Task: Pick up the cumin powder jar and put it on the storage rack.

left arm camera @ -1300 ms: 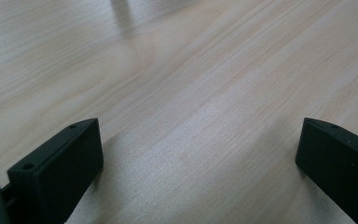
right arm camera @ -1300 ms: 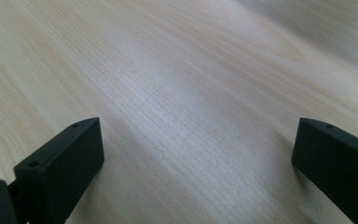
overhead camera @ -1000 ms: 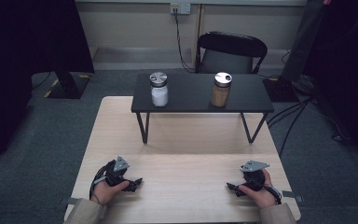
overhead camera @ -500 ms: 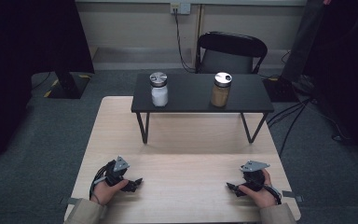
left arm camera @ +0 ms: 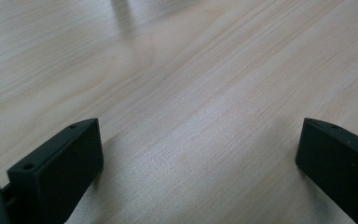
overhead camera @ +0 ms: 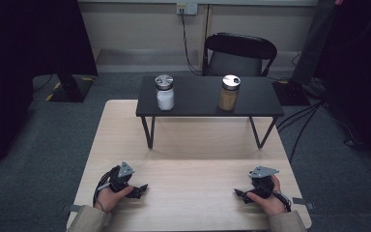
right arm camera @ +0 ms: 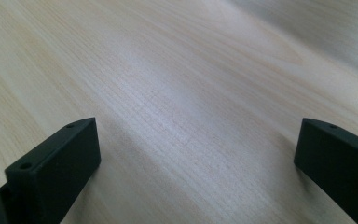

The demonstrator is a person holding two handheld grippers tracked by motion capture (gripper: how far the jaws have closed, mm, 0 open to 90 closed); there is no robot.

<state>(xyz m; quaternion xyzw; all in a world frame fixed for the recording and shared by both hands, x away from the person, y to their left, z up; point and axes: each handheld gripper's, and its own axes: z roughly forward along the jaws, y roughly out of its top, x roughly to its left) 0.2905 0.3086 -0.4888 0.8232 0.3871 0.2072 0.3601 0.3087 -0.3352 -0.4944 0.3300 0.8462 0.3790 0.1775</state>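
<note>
Two glass jars with metal lids stand on a small black shelf table (overhead camera: 261,104): one with white contents (overhead camera: 164,92) at its left, one with tan contents (overhead camera: 229,93) at its right. My left gripper (overhead camera: 140,189) rests low on the light wooden table (overhead camera: 193,159) near the front left, held in a hand. My right gripper (overhead camera: 239,194) rests near the front right. Both stand open, jaws wide apart over bare wood, as the left gripper view (left arm camera: 198,154) and the right gripper view (right arm camera: 198,154) show. Both jars are far ahead of the grippers.
A black chair (overhead camera: 240,53) stands behind the shelf table. Cables (overhead camera: 304,121) trail across the grey carpet at the right. A dark stand base (overhead camera: 65,87) sits on the floor at the back left. Bare wood lies between the grippers and the shelf legs.
</note>
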